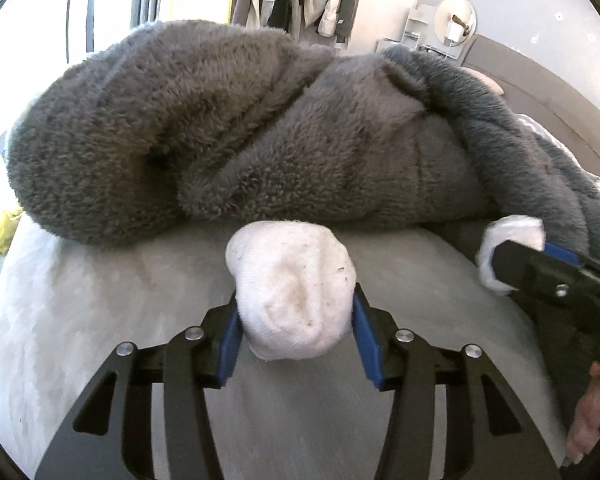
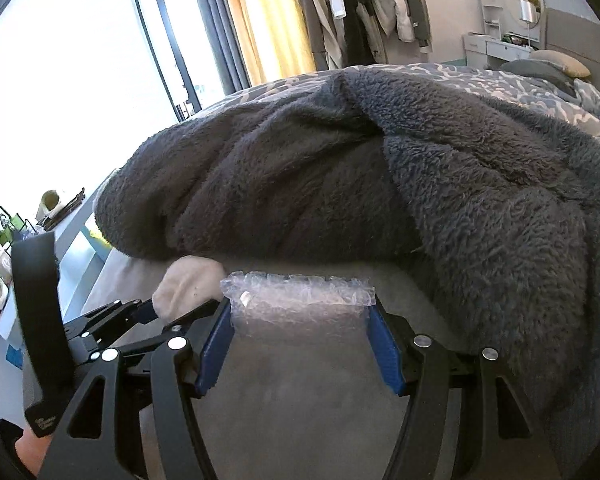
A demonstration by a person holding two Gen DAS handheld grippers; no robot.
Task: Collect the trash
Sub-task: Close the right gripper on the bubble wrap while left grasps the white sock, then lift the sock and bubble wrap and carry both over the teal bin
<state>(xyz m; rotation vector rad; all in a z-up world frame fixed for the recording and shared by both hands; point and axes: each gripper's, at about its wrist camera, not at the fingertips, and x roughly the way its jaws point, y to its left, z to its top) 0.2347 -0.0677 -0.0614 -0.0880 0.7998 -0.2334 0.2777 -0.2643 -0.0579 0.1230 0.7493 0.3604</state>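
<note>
Beside a grey fleece blanket (image 1: 236, 128) on the bed, a soft balled sock (image 1: 292, 296) is clamped by the left gripper (image 1: 294, 320), while light, crushable bubble wrap (image 2: 300, 300) is pinched by the right gripper (image 2: 302, 332).

A home bedroom. A bed (image 2: 300, 380) carries a fluffy grey blanket (image 2: 380, 184) and pillows (image 2: 560, 65). Clothes (image 2: 380, 4) hang beside a curtained window (image 2: 80, 60), near a vanity mirror (image 2: 522, 0).

A balled white sock (image 1: 294, 300), speckled with lint, sits near the grey blanket's edge, while a crumpled clear bubble-wrap piece (image 2: 300, 300) lies to its right.
</note>
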